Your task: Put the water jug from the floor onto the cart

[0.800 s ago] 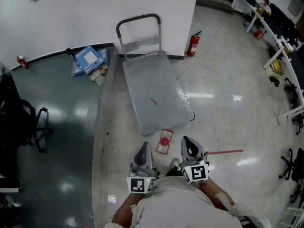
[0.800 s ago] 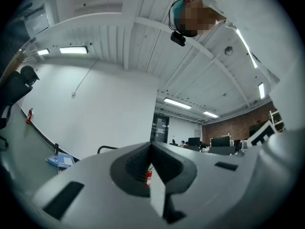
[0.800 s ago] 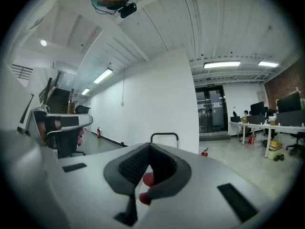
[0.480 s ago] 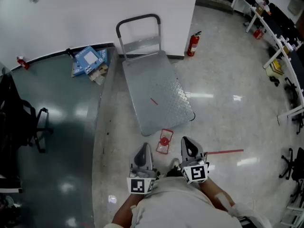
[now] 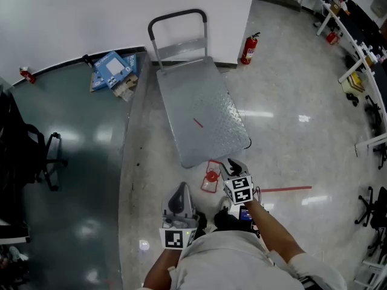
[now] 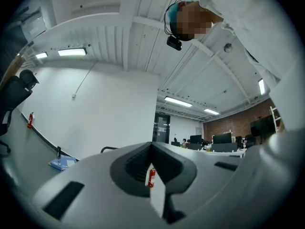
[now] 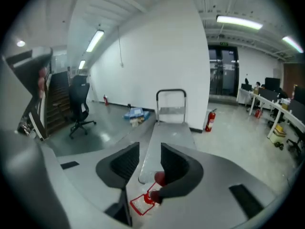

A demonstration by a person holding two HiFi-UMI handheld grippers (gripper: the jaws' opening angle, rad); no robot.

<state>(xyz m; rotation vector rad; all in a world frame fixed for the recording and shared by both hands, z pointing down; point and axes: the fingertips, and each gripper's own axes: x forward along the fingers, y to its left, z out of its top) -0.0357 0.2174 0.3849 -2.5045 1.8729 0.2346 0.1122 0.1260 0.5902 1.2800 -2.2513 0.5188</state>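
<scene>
Head view: the right gripper (image 5: 231, 164) is held out in front of the person and tilted down toward the floor. The clear plastic water jug with a red cap and red handle (image 5: 211, 177) lies on the pale polished floor just beside this gripper's tips, on its left. The grey metal platform cart with a looped push handle (image 5: 199, 101) stands straight ahead of the gripper, its near edge just beyond the jug. A red cylindrical fire extinguisher (image 5: 248, 48) stands far ahead, off to the right of the gripper, against the white wall.

In the right gripper view the right gripper (image 7: 150, 151) has its jaws apart, with nothing pressed between the pads. The jug (image 7: 145, 200) shows low in the gap, close to the right jaw, and the cart (image 7: 169, 136) fills the gap above it.

The left gripper (image 5: 181, 191) is drawn back close to the person's body, well behind the jug. In the left gripper view the left gripper (image 6: 152, 149) points about level and its jaws meet at the tips, holding nothing; the fire extinguisher (image 6: 151, 178) shows through the thin slit.
</scene>
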